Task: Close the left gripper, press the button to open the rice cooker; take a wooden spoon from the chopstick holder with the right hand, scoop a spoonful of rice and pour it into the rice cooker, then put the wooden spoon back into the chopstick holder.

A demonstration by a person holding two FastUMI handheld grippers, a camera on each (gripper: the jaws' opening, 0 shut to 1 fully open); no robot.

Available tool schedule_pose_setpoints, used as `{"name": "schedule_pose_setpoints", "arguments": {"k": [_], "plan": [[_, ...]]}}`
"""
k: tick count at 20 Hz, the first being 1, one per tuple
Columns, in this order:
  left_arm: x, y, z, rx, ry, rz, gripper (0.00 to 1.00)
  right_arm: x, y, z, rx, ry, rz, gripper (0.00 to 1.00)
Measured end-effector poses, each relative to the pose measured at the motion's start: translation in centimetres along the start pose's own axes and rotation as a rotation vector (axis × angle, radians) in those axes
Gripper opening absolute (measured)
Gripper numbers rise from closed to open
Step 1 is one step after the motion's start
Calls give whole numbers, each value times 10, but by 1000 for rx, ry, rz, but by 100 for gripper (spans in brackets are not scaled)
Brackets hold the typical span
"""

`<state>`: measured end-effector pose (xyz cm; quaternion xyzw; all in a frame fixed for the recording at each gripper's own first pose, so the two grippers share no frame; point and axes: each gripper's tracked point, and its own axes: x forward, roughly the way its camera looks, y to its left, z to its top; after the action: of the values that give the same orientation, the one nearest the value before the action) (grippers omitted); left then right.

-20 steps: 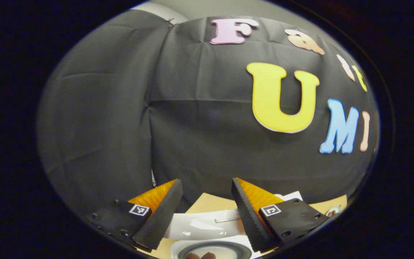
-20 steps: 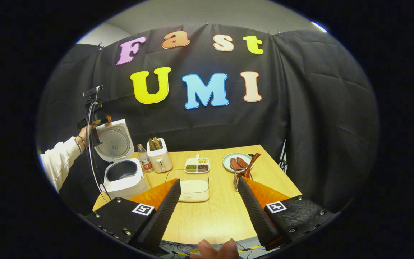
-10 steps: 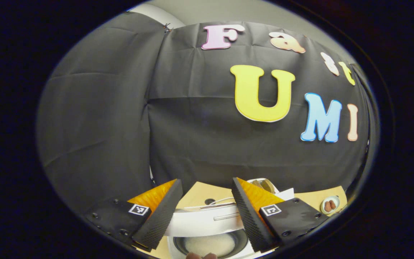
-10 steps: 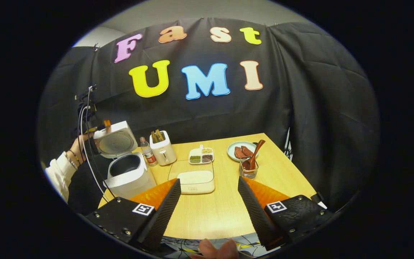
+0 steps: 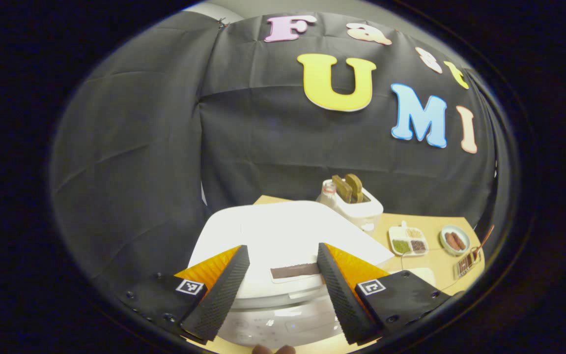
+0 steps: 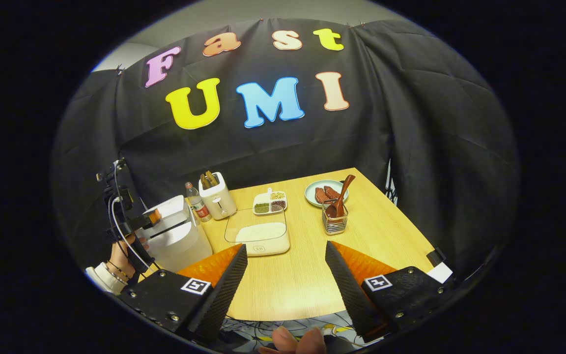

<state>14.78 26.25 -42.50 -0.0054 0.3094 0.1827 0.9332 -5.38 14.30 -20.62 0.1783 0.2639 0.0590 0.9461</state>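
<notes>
Rice cooker [image 5: 283, 236] sits at the table's [image 6: 371, 231] left edge, lid nearly down – the left gripper [image 5: 283, 280] hovers just over it, fingers spread wide, gripping nothing. Right gripper [image 6: 285, 280] hangs above the near table edge, also wide apart and empty. Wooden spoon [image 6: 342, 194] stands in the chopstick holder [image 6: 335, 222], beside the rice tray [image 6: 258, 235].

Rice cooker [image 5: 283, 231] is seen as glossy smooth white plastic; table [image 6: 386, 236] as matt light wood grain. Chopstick holder [image 6: 335, 222] is seen as shiny metal wire, with a smooth brown wooden spoon [image 6: 342, 193] in it. Rice container [image 6: 258, 235] is seen as clear plastic.
</notes>
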Motion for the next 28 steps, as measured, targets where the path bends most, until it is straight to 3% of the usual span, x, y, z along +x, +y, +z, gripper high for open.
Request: {"name": "schedule_pose_setpoints", "arguments": {"k": [1,2,6,7,10,11,14,16,23,24,26,28], "plan": [[2,0,-25,-3,74,-2,94,-1,1,-1,6,3,0,98],[-5,-1,-10,-4,6,-9,100,0,2,-4,13,6,4,98],[1,-2,-19,19,14,-9,100,-1,3,-6,33,10,9,98],[-2,-4,-15,24,4,-16,96,-2,4,-3,39,6,10,98],[-19,-16,-17,0,13,-65,95,-3,1,2,29,-9,1,98],[-26,-20,-13,-7,-2,-80,100,-3,0,2,31,-8,0,98],[-46,-32,-2,27,-38,-101,95,-6,-1,0,28,-6,-3,98],[-66,-45,11,27,-66,-136,100,-7,-5,0,8,-6,-12,98],[-168,-83,45,-33,-148,-237,95,-2,-21,26,-18,-64,5,98],[-184,-90,49,-43,-156,-251,100,-1,-25,30,-23,-77,11,98],[-218,-104,57,-54,-177,-272,94,-1,-40,43,-34,-108,22,98],[-251,-119,69,-55,-208,-285,98,-4,-62,61,-37,-145,36,98]]}}
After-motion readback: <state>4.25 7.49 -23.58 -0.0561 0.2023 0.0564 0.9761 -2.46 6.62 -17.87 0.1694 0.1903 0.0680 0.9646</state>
